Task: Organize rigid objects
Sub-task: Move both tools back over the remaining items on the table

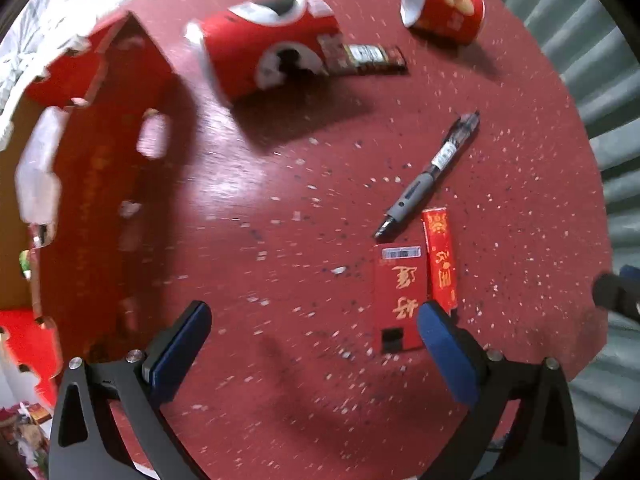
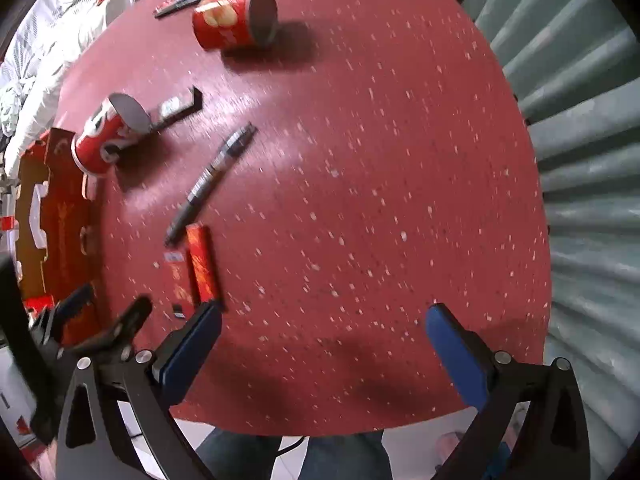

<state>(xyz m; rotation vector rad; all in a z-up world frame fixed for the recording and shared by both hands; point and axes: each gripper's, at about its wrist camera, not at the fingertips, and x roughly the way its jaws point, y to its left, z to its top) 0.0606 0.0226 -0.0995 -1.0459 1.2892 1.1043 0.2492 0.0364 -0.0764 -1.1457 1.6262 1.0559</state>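
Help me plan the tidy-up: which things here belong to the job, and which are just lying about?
For the job: pen, two cans, two red packets, dark bar, red box.

Lying about: white bedding, green curtain.

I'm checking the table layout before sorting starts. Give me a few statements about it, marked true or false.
1. Both red cans lie on their sides. True.
2. The pen is inside the red cardboard box. False: it lies on the bare table.
3. The two red packets lie side by side. True.
4. The right tongs grip a can. False: they are open and empty.
5. The left tongs are open. True.
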